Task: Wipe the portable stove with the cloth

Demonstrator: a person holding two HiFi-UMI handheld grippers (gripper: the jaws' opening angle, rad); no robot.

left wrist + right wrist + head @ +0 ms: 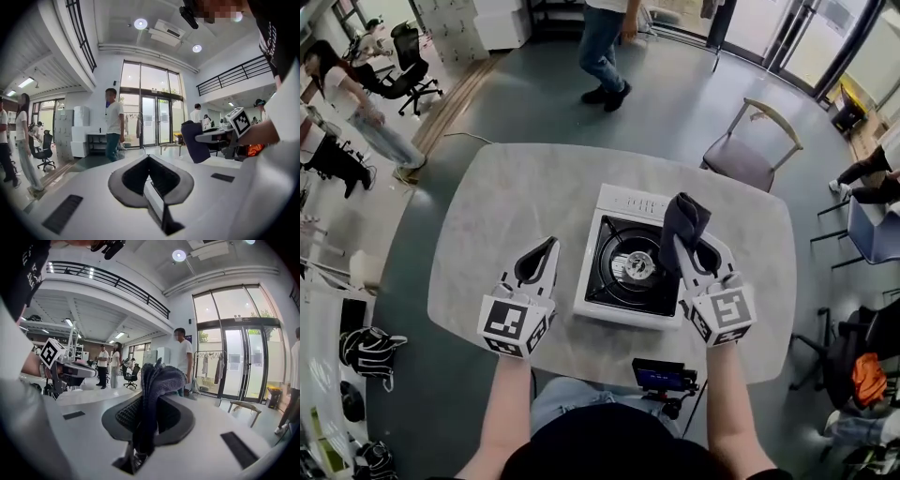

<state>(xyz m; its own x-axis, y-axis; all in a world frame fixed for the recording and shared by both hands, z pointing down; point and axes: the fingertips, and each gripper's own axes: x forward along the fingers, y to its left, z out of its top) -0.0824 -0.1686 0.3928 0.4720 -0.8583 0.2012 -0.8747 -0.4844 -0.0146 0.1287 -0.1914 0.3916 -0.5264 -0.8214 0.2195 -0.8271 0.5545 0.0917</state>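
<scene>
- From our head we look steeply down from high up on the whole tabletop [487,216].
- Our left tool [149,158] view sits low and close, facing level toward the glass doors [151,125].
- Our right tool [152,399] view does too; both share those doors.

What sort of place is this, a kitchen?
Likely an open office or lab hall, not a kitchen: tall glass doors, an office chair and a mezzanine railing. The stove just sits on a table.
</scene>
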